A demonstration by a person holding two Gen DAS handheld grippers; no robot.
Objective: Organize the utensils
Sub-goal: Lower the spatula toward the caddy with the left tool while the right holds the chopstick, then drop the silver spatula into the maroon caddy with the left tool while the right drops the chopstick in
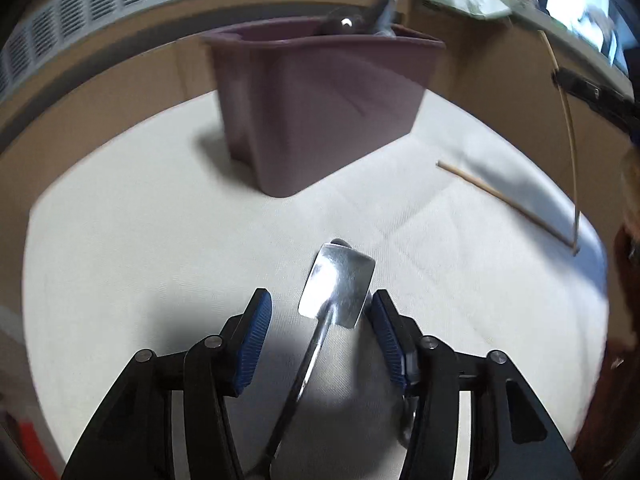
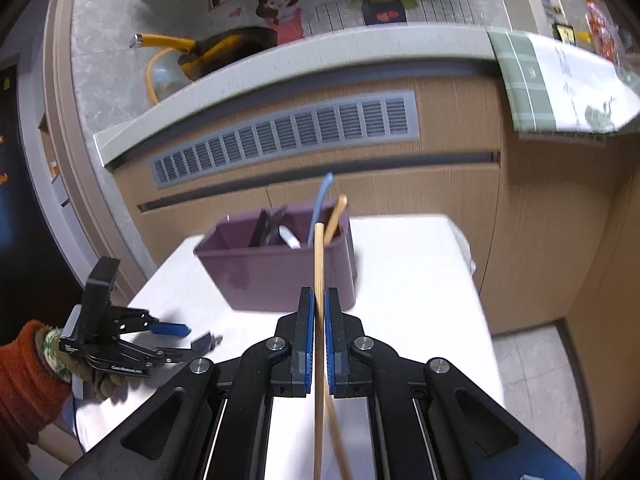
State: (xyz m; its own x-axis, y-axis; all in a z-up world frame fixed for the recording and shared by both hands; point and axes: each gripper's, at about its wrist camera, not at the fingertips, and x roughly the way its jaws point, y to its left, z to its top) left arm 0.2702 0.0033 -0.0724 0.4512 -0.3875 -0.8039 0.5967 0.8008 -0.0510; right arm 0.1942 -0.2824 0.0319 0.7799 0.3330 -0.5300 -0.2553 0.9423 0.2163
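Left tongs: the left gripper (image 1: 320, 316) fills the bottom of the left wrist view, jaws spread wide; a spatula (image 1: 338, 284) lies between the blue pads (image 1: 256, 340), its shiny blade just past the tips and close to the right pad, gripped by neither. In the right wrist view the same gripper (image 2: 192, 336) sits at lower left, held in a gloved hand (image 2: 92, 376) with an orange sleeve.
Right tongs: the right gripper (image 2: 319, 320) at bottom centre of its view is closed narrow on a chopstick (image 2: 319, 264), which runs straight up the frame toward the bin.
Second stick: a thinner one (image 2: 338, 440) slants off below the pads; I cannot tell whether it is pinched too.
Bin: a purple bin (image 1: 316, 108) stands upper centre of the left view on a white table (image 1: 120, 240); in the right view the bin (image 2: 272, 272) is at centre and holds a dark utensil (image 2: 264, 228), a white handle (image 2: 290, 238), a blue handle (image 2: 320, 204) and a tan stick (image 2: 336, 216).
Loose stick: another chopstick (image 1: 504, 200) lies on the table at the right of the left view, well apart from the bin.
Background: a vent grille (image 2: 288, 140) crosses the cabinet behind, and a green cloth (image 2: 524, 80) hangs from the counter at upper right.
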